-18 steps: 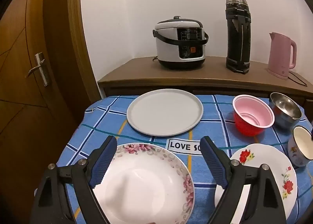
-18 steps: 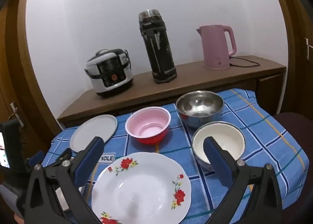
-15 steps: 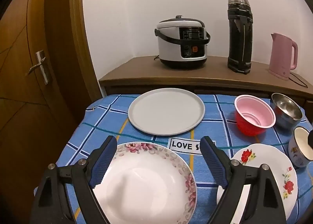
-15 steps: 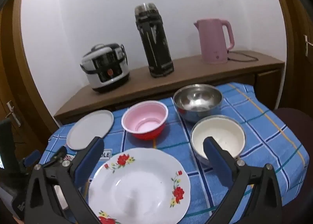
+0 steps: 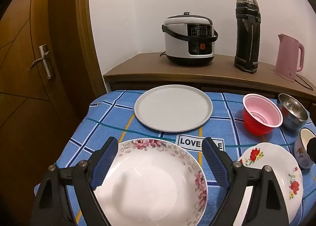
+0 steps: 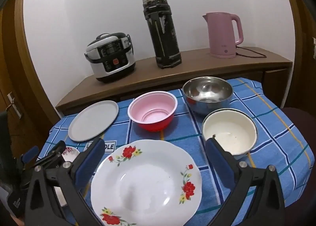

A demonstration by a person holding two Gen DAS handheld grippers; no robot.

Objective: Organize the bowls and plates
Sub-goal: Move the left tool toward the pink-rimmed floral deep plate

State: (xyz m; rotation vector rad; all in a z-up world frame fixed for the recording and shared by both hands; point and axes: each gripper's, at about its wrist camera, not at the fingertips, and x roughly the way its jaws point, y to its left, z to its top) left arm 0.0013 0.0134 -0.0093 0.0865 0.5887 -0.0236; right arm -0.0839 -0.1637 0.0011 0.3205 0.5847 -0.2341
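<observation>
Setting: blue checked tablecloth (image 6: 276, 119) before a wooden sideboard (image 6: 197, 68).
Left gripper (image 5: 160, 147): jaws apart above the pink-flowered plate (image 5: 150, 182), near-left corner.
Right gripper (image 6: 154, 149): jaws apart over the red-flowered plate (image 6: 146, 182), near edge.
Bowls: pink bowl (image 6: 153, 110), steel bowl (image 6: 207, 93) at far edge; cream bowl (image 6: 229, 131) toward the right edge.
Far-left corner: grey plate (image 5: 173, 107).

My checked cloth (image 6: 276, 127) looks soft and matt. The steel bowl (image 6: 207, 92) shines like a mirror; the pink bowl (image 6: 153, 109) looks like smooth plastic. Both flowered plates (image 6: 146, 182) (image 5: 150, 182) are glossy glazed ware, the grey plate (image 5: 173, 107) matt, the sideboard (image 6: 197, 64) smooth wood.
</observation>
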